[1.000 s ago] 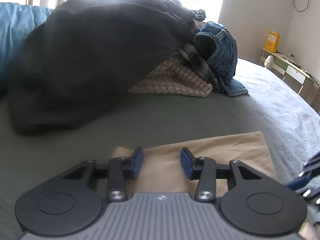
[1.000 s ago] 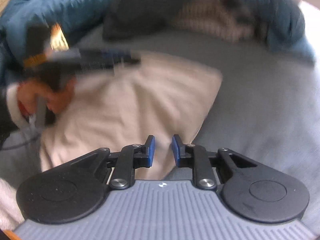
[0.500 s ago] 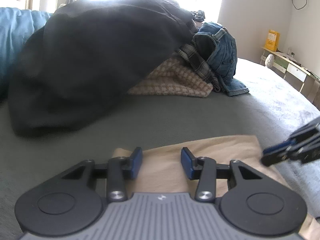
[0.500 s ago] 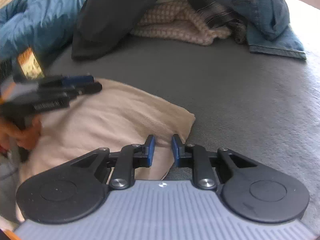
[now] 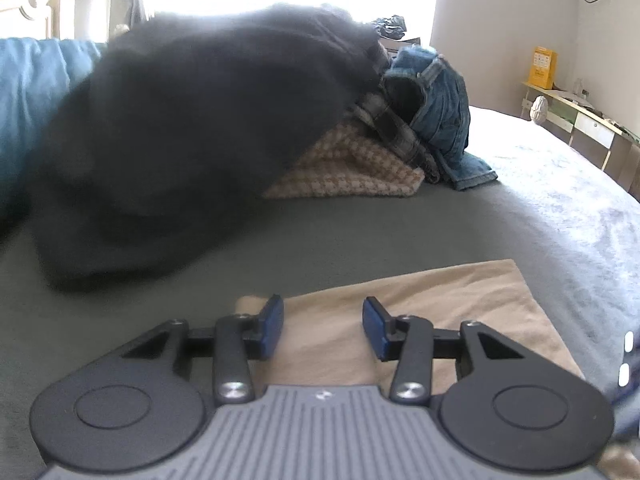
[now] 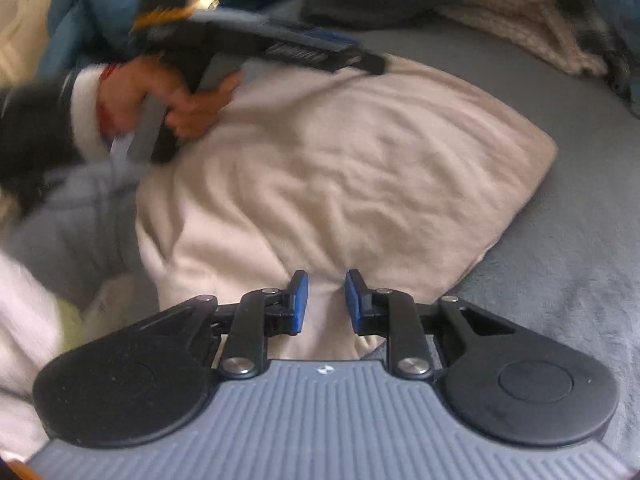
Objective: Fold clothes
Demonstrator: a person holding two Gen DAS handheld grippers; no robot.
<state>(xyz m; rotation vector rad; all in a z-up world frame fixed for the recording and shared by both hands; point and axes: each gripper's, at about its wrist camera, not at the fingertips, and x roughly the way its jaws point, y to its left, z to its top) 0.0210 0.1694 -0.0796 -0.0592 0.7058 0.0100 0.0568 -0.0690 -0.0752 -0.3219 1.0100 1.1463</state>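
The beige garment (image 6: 352, 168) lay folded into a rough rectangle on the grey bed (image 6: 580, 152), near its front edge, with a pile of unfolded clothes (image 5: 224, 128) well apart behind it. It looked soft, light and limp, a knit that would sag and crease where lifted, so it was best taken by a corner or along a hemmed edge, not mid-panel.

The left tool (image 5: 323, 327) hovered low over the garment's near-left part, its blue pads spread wide with nothing between them. In the right wrist view it appeared blurred (image 6: 320, 50) at the cloth's far edge, gripped by the person's left hand (image 6: 176, 96). The right tool (image 6: 326, 300) sat at the opposite edge, its pads partly apart; cloth showed in the gap, but no pinch could be seen.

No container was in view; the pile sat loose on the bed, a dark garment draped over checked and denim pieces.
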